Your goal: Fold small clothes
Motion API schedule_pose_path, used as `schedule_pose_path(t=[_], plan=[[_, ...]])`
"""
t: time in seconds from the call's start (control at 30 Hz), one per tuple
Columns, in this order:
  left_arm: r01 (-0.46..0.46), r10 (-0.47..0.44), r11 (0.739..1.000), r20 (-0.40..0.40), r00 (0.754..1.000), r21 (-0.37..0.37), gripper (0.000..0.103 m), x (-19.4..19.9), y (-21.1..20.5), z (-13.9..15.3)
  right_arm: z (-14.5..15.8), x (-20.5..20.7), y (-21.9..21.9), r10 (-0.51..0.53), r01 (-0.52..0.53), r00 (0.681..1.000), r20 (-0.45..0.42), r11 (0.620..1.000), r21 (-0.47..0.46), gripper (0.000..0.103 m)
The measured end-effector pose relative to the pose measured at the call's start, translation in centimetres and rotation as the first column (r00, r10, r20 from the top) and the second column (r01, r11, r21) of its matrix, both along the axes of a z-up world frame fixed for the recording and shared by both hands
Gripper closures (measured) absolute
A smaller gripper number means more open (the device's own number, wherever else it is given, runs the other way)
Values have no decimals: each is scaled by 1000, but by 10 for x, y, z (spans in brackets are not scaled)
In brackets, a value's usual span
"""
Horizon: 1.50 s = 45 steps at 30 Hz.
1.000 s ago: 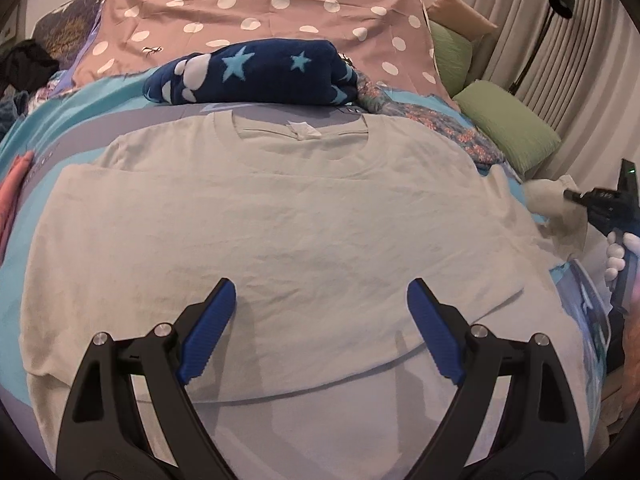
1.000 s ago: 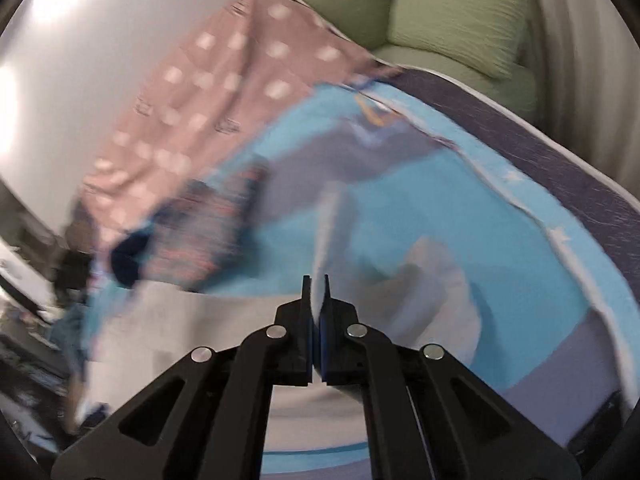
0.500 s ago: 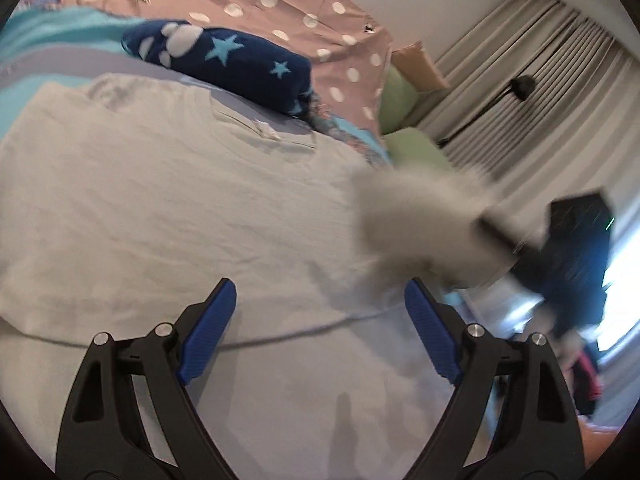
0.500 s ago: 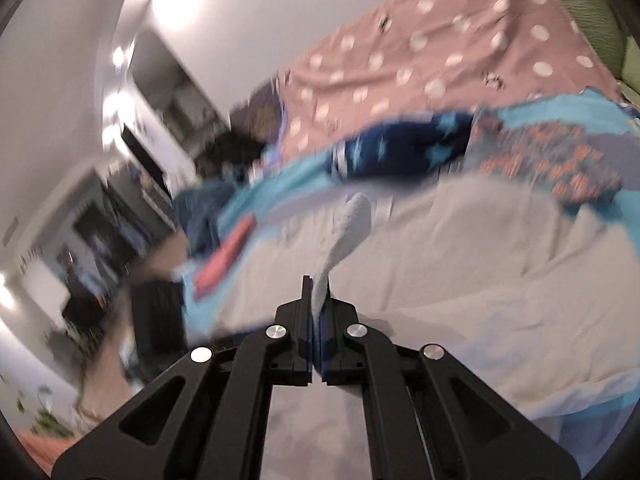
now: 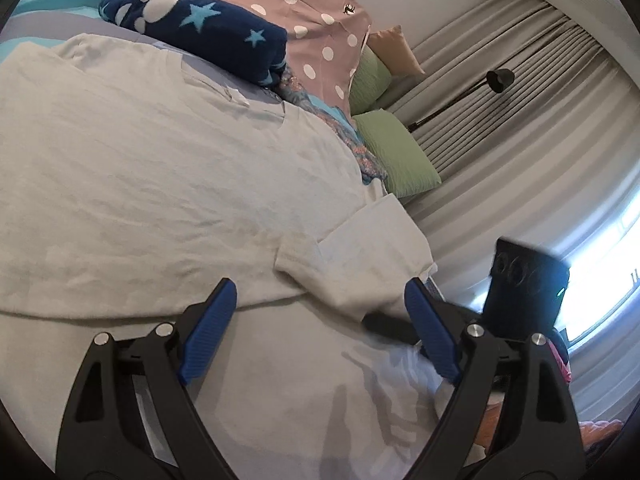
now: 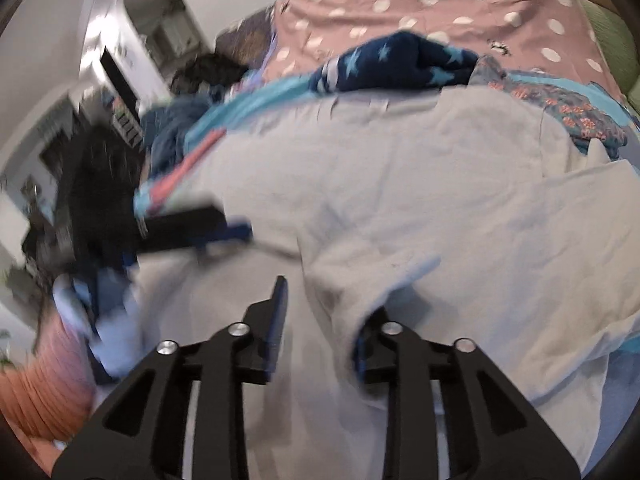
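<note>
A pale grey t-shirt point(image 5: 160, 168) lies flat on the bed, collar toward the pillows. Its right sleeve point(image 5: 360, 264) is folded inward over the body. My left gripper point(image 5: 320, 320) is open and empty, hovering over the shirt's lower part. My right gripper point(image 6: 320, 320) is open, jaws apart, with the folded sleeve point(image 6: 360, 280) lying between and over its right finger. The right gripper also shows at the right edge of the left wrist view point(image 5: 400, 326). The left gripper shows blurred in the right wrist view point(image 6: 224, 228).
A navy star blanket point(image 5: 208, 36) and a pink dotted pillow point(image 5: 320, 12) lie behind the collar. Green cushions point(image 5: 392, 152), curtains and a black lamp point(image 5: 500, 80) stand to the right. A salmon cloth point(image 6: 176, 176) lies left of the shirt.
The right gripper carried the sleeve across and laid it on the shirt's body, then opened. The left gripper stayed open and turned toward the right side.
</note>
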<state>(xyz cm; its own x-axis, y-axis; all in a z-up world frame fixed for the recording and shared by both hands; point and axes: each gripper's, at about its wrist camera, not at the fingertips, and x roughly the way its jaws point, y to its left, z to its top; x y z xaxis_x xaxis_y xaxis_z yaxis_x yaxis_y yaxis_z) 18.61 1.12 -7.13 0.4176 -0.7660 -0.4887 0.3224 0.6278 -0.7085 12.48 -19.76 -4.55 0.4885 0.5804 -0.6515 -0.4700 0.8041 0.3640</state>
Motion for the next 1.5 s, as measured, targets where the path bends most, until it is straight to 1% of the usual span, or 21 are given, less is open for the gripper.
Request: schedule_pose_path(t=[0.03, 0.07, 0.17, 0.27, 0.33, 0.43, 0.53, 0.6, 0.63, 0.67, 0.7, 0.73, 0.77, 0.83, 0.87, 0.97, 1.03, 1.13, 1.23, 1.4, 1.5], plan=[[-1, 1, 1000, -6, 1000, -5, 17, 1, 0, 0, 4, -5, 7, 34, -34, 999, 25, 999, 4, 70], [0, 0, 1000, -11, 1000, -11, 17, 1, 1, -1, 5, -13, 17, 88, -87, 995, 52, 996, -23, 70], [16, -17, 999, -25, 1000, -28, 16, -1, 4, -1, -1, -38, 40, 226, -213, 970, 88, 967, -137, 70], [25, -26, 1000, -32, 999, -15, 16, -1, 1, -3, -9, -50, 45, 216, -187, 970, 114, 957, -221, 71], [28, -28, 1000, -31, 999, 9, 16, -1, -2, -4, -11, -48, 42, 193, -165, 975, 112, 960, -225, 74], [31, -29, 998, -29, 999, 51, 17, -3, -7, -3, -12, -47, 38, 177, -156, 980, 87, 966, -207, 74], [27, -25, 995, -27, 999, 95, 20, -4, -12, -3, -16, -58, 41, 234, -216, 971, 53, 949, -232, 72], [26, -23, 991, -27, 999, 128, 28, -5, -16, -5, -20, -68, 47, 271, -238, 960, 71, 923, -301, 66], [20, -16, 988, -30, 999, 152, 37, -4, -19, -7, -23, -72, 52, 280, -236, 956, 83, 908, -346, 66], [16, -10, 985, -34, 999, 170, 50, -2, -21, -8, -25, -73, 56, 278, -226, 957, 88, 899, -375, 66], [12, -5, 984, -39, 999, 179, 60, -1, -22, -10, -26, -73, 59, 270, -212, 958, 96, 894, -394, 66], [16, -5, 984, -63, 998, 175, 84, 2, -23, -14, -27, -73, 60, 264, -199, 959, 105, 888, -414, 68], [30, -14, 988, -103, 995, 150, 92, 5, -23, -22, -27, -73, 65, 255, -174, 959, 125, 875, -452, 69], [12, 3, 992, -119, 993, 127, 93, 6, -20, -25, -28, -75, 69, 245, -133, 957, 158, 850, -509, 99], [7, 7, 992, -113, 994, 129, 94, 5, -19, -23, -27, -76, 71, 238, -116, 956, 173, 845, -522, 99], [5, 2, 992, -49, 999, 127, 94, 0, -24, -1, -10, -76, 66, 194, -70, 956, 219, 878, -474, 99], [20, -23, 991, 22, 1000, 133, 94, 1, -30, 26, 7, -74, 63, 164, -34, 950, 266, 900, -435, 99], [10, -34, 984, 134, 990, 177, 94, 6, -31, 70, 35, -68, 67, 117, 18, 932, 342, 930, -367, 99], [-23, -19, 979, 205, 979, 204, 94, 13, -21, 100, 51, -57, 82, 96, 34, 920, 381, 946, -321, 99], [-111, 50, 960, 234, 971, 256, 94, 23, 17, 111, 60, -34, 120, 124, -26, 922, 368, 965, -261, 99], [-181, 121, 950, 233, 965, 254, 94, 31, 49, 111, 64, -22, 145, 145, -55, 915, 376, 970, -238, 99]])
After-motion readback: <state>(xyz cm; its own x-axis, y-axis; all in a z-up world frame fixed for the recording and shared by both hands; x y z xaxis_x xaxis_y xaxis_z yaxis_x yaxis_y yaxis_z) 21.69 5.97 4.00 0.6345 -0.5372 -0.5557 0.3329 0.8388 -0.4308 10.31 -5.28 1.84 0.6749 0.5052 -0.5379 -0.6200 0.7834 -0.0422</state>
